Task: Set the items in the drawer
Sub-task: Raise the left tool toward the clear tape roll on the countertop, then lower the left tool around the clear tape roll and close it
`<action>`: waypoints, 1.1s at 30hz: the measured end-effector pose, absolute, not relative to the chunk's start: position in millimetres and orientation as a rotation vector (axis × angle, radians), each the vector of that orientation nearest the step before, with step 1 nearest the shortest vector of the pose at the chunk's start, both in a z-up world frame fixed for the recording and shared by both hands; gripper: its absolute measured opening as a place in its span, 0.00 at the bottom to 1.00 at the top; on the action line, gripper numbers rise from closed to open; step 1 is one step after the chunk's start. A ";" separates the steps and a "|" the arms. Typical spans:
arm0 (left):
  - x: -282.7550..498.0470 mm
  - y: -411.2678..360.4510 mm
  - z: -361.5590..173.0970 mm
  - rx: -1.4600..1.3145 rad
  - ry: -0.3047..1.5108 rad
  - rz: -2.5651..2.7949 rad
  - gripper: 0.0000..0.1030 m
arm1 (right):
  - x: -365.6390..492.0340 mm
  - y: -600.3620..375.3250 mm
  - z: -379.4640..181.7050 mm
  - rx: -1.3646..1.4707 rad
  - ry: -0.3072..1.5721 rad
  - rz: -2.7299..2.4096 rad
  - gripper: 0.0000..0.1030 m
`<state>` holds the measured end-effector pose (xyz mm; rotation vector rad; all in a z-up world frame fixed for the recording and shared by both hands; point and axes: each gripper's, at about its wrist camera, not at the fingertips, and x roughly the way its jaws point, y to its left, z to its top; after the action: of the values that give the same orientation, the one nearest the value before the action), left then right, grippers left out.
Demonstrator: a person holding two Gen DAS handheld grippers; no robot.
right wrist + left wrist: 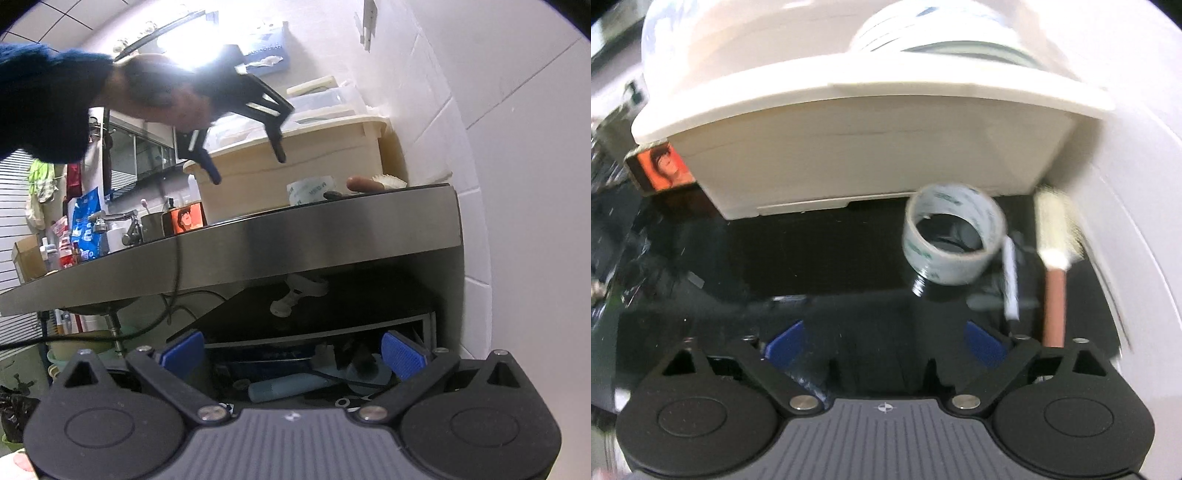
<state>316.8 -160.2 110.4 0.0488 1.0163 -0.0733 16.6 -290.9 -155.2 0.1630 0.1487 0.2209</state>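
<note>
A clear tape roll [955, 236] lies on the black countertop [812, 258], ahead and right of my left gripper [884, 343]. That gripper is open and holds nothing. A white marker [1010, 284] and a brown-handled brush [1054, 295] lie right of the roll. In the right wrist view my right gripper [293, 352] stands open and empty below the counter edge [295, 240], facing the open drawer [258, 343]. The drawer holds a blue tube [288, 386] and other items. Above the counter hangs the left gripper [248, 170], with the tape roll [312, 192] and brush [376, 181] beside it.
A cream plastic bin [849, 155] stands at the back of the counter with a small orange picture box [663, 170] at its left. The white tiled wall [517, 184] closes the right side. A tap [114, 218] and bottles stand further left; a blue sleeve [44, 107] reaches in.
</note>
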 end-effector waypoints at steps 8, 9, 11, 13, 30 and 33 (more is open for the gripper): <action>369.0 -168.3 125.9 -0.092 1.035 -0.003 0.81 | 13.4 -284.6 -154.1 0.128 0.135 0.241 1.00; 376.2 -170.6 123.7 -0.097 1.059 0.006 0.81 | 12.3 -283.8 -154.0 0.122 0.131 0.242 1.00; 390.8 -177.7 117.7 -0.105 1.106 0.020 0.81 | 10.2 -282.6 -153.7 0.113 0.121 0.245 1.00; 399.6 -177.3 113.5 -0.117 1.147 0.025 0.77 | 8.1 -281.5 -153.3 0.104 0.110 0.249 1.00; 416.4 -153.7 80.6 -0.412 1.310 0.134 0.41 | 4.9 -277.2 -151.8 0.075 0.097 0.257 1.00; 412.0 -151.4 83.3 -0.420 1.313 0.173 0.37 | 4.9 -277.1 -151.9 0.074 0.097 0.256 1.00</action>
<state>412.0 -151.4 83.3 -0.4203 1.3129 0.1730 4.9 -277.1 -151.9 0.0737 0.0973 0.2565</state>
